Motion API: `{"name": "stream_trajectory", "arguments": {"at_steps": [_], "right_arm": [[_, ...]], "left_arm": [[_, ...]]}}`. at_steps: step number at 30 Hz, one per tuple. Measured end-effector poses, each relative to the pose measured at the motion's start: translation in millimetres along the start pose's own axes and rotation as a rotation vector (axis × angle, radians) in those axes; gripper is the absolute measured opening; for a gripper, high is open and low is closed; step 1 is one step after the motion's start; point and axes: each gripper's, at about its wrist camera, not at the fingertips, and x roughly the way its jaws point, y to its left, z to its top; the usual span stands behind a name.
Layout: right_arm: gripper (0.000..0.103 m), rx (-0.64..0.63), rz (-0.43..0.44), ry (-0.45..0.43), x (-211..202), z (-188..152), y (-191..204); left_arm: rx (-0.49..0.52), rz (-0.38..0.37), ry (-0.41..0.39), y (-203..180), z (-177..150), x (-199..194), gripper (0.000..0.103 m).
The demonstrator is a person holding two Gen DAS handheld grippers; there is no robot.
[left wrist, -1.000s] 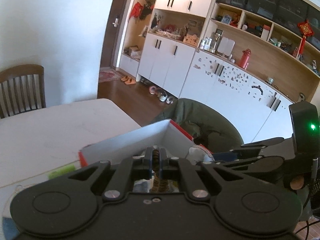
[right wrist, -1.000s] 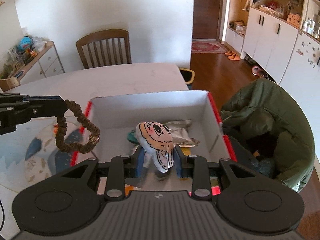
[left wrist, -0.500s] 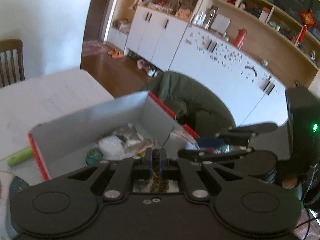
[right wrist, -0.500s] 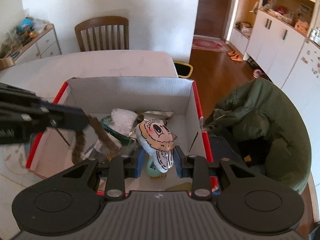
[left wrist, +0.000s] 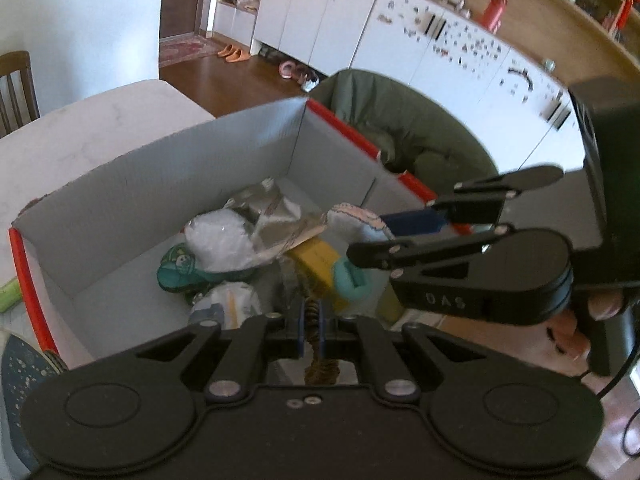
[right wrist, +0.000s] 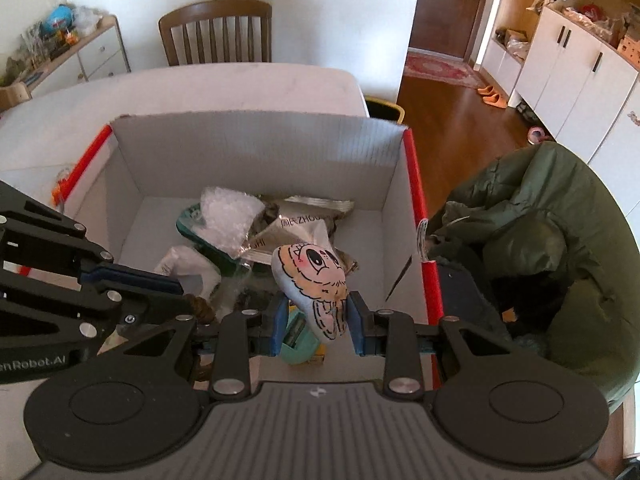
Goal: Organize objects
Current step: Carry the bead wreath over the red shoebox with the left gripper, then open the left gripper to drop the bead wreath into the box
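Left gripper (left wrist: 313, 330) is clamped on a brown braided hair tie (left wrist: 318, 372); right gripper (right wrist: 316, 322) pinches a cartoon-face soft pouch (right wrist: 310, 280). Both crowd over the red-edged white cardboard box (right wrist: 256, 140): collision or snagging risk on release.

Both grippers are matt black plastic with blue pads on the fingers. The left gripper (left wrist: 312, 330) shows two round discs and silver screws along the bottom of its frame. At right there, the right gripper (left wrist: 404, 232) carries raised letters "DAS" (a fingertip (left wrist: 606, 305) shows behind) and a black cable at lower right.
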Motion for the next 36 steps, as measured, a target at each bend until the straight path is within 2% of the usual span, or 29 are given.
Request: {"name": "stream_trajectory", "arguments": {"at_steps": [11, 17, 21, 24, 27, 29, 33, 36], "right_arm": [[0.031, 0.002, -0.008, 0.041, 18.1, 0.8, -2.2], [0.031, 0.01, -0.004, 0.046, 17.4, 1.5, -3.7], [0.031, 0.017, 0.006, 0.046, 14.5, 1.8, -5.0], [0.033, 0.039, 0.014, 0.043, 11.7, 1.9, -7.8], [0.046, 0.063, 0.031, 0.027, 5.4, 2.1, -10.4], [0.047, 0.07, 0.04, 0.016, -0.9, 2.4, -10.8], [0.048, 0.069, 0.045, -0.007, -14.1, 3.2, -9.5], [0.049, 0.072, 0.05, -0.027, -23.9, 4.4, -8.3]], "left_arm": [[0.07, 0.044, 0.079, -0.7, -3.2, 18.3, 0.005], [0.052, 0.046, 0.113, 3.3, -5.2, 27.8, 0.007], [0.041, 0.053, 0.133, 5.8, -6.8, 31.8, 0.012], [0.035, 0.059, 0.143, 6.4, -6.5, 33.9, 0.019], [0.025, 0.063, 0.141, 6.0, -5.5, 33.6, 0.027], [0.015, 0.068, 0.132, 6.2, -4.9, 30.9, 0.034], [-0.02, 0.07, 0.095, 7.2, -4.4, 21.6, 0.053], [-0.016, 0.067, 0.072, 3.0, -4.2, 14.9, 0.056]]}}
